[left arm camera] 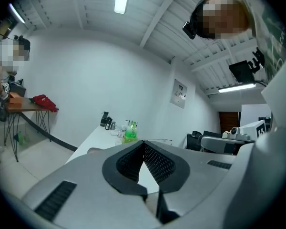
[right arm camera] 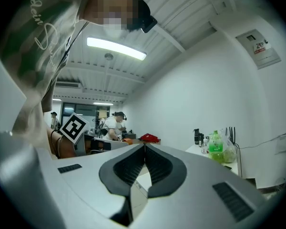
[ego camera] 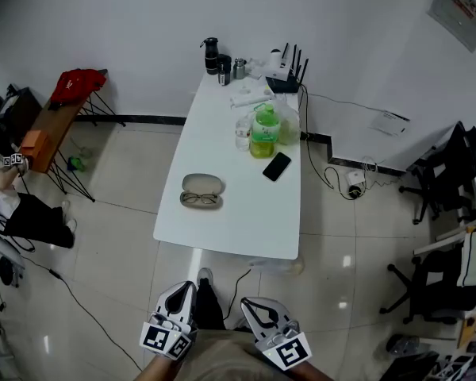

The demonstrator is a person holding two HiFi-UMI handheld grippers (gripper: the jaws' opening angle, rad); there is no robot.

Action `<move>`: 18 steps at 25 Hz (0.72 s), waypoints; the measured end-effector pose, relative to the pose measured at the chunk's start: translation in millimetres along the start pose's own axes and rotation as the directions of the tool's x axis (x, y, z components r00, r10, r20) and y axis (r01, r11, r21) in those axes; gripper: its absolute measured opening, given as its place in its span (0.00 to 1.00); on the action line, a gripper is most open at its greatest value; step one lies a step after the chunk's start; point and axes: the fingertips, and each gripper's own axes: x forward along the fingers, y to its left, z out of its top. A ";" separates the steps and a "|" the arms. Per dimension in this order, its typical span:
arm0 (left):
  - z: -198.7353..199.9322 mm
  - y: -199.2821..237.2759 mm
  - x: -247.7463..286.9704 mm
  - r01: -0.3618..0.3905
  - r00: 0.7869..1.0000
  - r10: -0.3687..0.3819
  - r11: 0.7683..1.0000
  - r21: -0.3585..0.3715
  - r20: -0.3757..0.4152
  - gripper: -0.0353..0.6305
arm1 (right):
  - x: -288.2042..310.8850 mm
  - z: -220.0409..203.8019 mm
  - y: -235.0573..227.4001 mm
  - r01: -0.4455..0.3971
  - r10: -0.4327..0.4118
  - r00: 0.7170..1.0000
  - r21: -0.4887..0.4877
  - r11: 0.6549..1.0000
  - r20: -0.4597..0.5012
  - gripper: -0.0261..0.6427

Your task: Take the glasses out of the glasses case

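The glasses case (ego camera: pixel 201 190) lies open near the front of the white table (ego camera: pixel 246 221). The glasses (ego camera: pixel 200 200) rest in its nearer half. Both grippers are low in the head view, held close to my body and well short of the table. My left gripper (ego camera: pixel 187 287) is shut with nothing in it, and its jaws meet at the tips in the left gripper view (left arm camera: pixel 143 142). My right gripper (ego camera: pixel 247 302) is shut and empty too, its tips touching in the right gripper view (right arm camera: pixel 144 146). The case does not show in either gripper view.
A green bottle (ego camera: pixel 263 132), a clear cup (ego camera: pixel 242 133), a black phone (ego camera: pixel 276 166), a black flask (ego camera: pixel 212 55) and a router (ego camera: pixel 288 75) stand further back on the table. Office chairs (ego camera: pixel 444 182) are on the right. A bench with a red cloth (ego camera: pixel 76 86) is on the left.
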 end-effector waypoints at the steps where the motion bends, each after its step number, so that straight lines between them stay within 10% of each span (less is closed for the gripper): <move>1: 5.5 13.3 7.3 -0.002 1.000 0.002 1.000 -0.006 -0.001 0.06 | 14.4 -0.7 -5.2 0.004 -0.004 1.000 0.005 1.000 -0.010 0.06; 18: 59.6 190.7 86.7 0.055 0.996 -0.058 0.997 -0.059 -0.065 0.06 | 208.1 -5.2 -61.3 0.175 -0.170 0.976 0.029 0.984 -0.133 0.06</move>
